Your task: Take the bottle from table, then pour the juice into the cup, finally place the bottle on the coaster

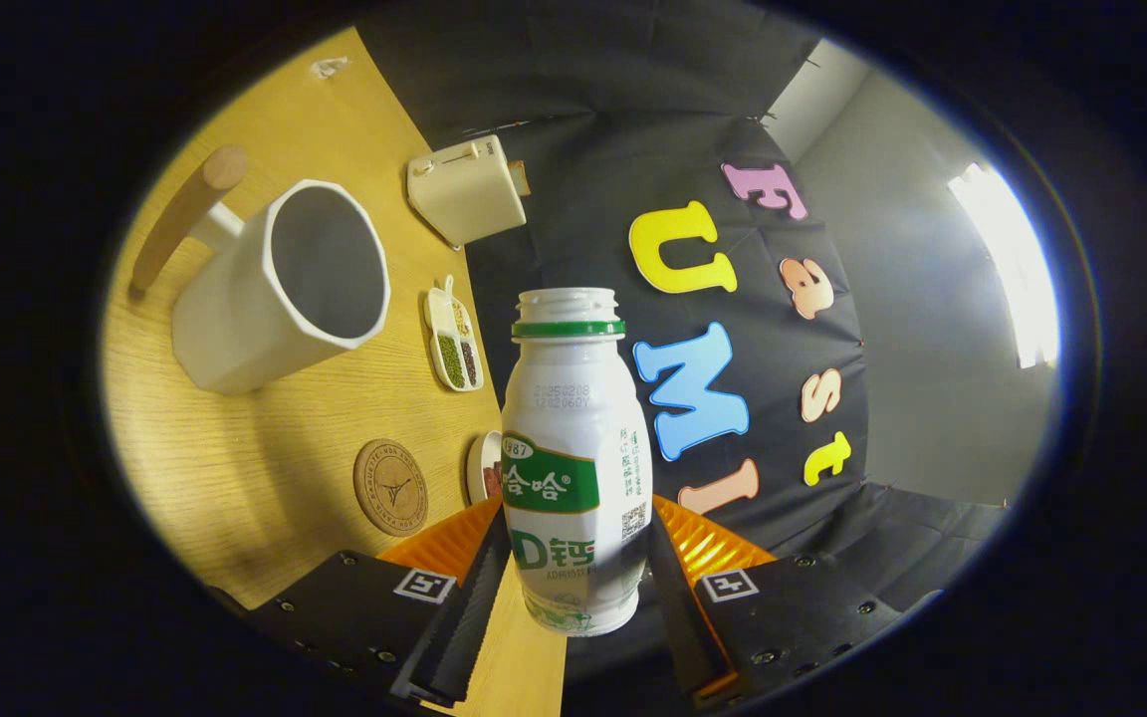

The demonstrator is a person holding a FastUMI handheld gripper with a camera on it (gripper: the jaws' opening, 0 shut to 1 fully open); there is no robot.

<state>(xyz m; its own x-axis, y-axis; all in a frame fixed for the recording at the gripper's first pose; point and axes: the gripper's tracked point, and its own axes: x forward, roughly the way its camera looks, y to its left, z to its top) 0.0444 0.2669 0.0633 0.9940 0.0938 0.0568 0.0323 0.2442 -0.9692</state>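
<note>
Gripper (573, 588) clamps the bottle (575, 468) over the wooden table (235, 468), grey wall (922, 329) beyond.

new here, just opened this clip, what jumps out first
A white bottle with a green label, its cap off, is clamped between the gripper's two fingers. Beyond it a big white cup with a wooden handle stands on the wooden table, with a round coaster nearer the fingers.

Single fisheye cam riding on tongs (573, 597), looking fwd along both fingers. View rolled: surface (265, 468) runs up one side, booth wall opposite. Very close to bottle (573, 448) clamped betw. fingers; cup (280, 284) and coaster (390, 487) beyond, near.
</note>
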